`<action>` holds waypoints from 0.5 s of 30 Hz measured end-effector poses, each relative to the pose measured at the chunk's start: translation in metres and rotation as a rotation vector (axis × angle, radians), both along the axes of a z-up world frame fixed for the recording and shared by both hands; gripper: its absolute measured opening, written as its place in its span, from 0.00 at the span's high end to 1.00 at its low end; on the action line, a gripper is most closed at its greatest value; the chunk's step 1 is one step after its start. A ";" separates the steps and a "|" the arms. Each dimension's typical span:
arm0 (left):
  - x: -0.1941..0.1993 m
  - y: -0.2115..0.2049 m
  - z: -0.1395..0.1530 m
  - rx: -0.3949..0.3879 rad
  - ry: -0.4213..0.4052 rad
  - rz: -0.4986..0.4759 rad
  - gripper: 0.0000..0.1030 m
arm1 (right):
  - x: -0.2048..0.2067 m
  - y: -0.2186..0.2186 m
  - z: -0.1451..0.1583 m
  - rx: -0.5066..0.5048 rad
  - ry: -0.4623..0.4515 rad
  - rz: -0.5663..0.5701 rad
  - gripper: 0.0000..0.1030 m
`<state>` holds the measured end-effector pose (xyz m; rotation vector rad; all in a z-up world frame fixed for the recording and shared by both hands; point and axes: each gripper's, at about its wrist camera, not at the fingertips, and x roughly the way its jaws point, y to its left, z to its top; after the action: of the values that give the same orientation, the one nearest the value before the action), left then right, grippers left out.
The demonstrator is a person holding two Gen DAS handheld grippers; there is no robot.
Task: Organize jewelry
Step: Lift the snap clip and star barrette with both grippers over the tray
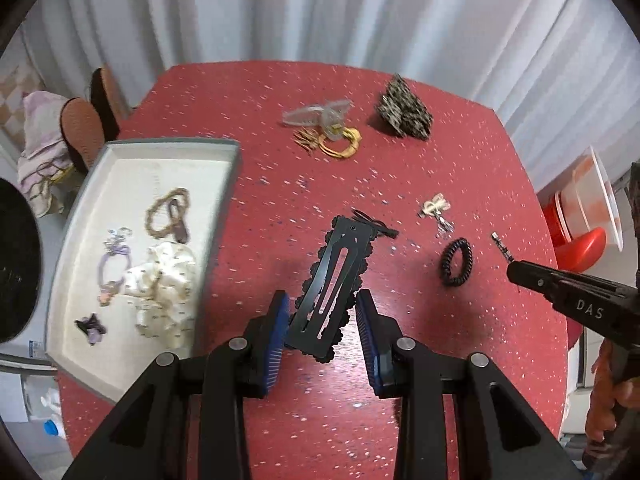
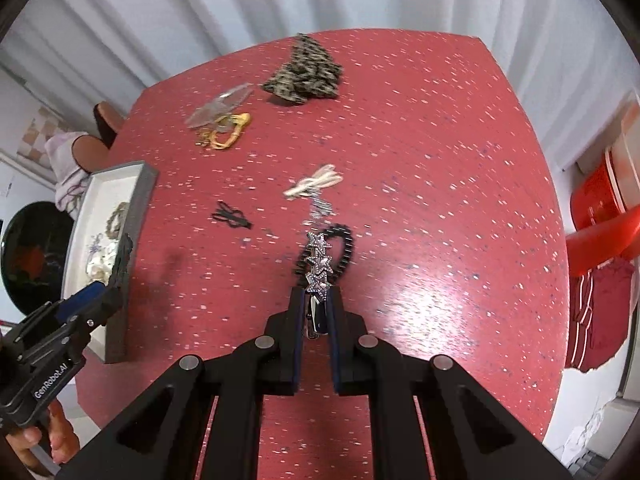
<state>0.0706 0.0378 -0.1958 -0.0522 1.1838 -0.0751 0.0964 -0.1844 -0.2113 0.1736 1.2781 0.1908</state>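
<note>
Left wrist view: the left gripper (image 1: 322, 312) stands partly open at lower centre, its blue pads pressed on the lower end of a black snap clip (image 1: 334, 280) with a scalloped edge, which rises tilted above the red speckled counter (image 1: 440, 152). At the left of the frame sits a grey-rimmed tray (image 1: 236, 160) with a white lining, holding a beaded bracelet (image 1: 166, 214), a cream scrunchie (image 1: 164, 292), a lilac hair tie (image 1: 112, 264) and a small dark claw clip (image 1: 91, 326). On the counter, upper centre, lie a clear claw clip (image 1: 320, 116) touching yellow elastics (image 1: 342, 144); to their right a leopard-print scrunchie (image 1: 404, 114). At mid-right lie a cream bow clip (image 1: 436, 208) and a black coil hair tie (image 1: 457, 261). The right gripper (image 1: 514, 272) enters from the right edge.

Right wrist view: the right gripper (image 2: 316, 308) at lower centre is nearly closed, clamped on a rhinestone star clip (image 2: 318, 262) that projects upward (its lower end hidden between the pads). Just behind it lies the coil hair tie (image 2: 346, 250) on the counter (image 2: 440, 160). Black bobby pins (image 2: 232, 216) lie left of centre. The tray (image 2: 140, 200) stands at the left edge, with the left gripper (image 2: 114, 280) at lower left holding the black clip (image 2: 124, 256) in front of the tray.
</note>
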 end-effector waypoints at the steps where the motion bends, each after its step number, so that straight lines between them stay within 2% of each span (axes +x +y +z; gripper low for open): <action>1: -0.001 0.005 0.003 0.002 -0.005 0.007 0.65 | 0.001 0.006 0.002 0.001 -0.003 0.010 0.89; 15: -0.013 0.094 0.028 0.015 -0.057 0.150 0.65 | 0.021 0.103 0.024 0.017 -0.054 0.171 0.89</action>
<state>0.0575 0.1314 -0.1679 -0.1244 1.1196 0.0645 0.1179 -0.0810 -0.1869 0.0730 1.2380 0.3502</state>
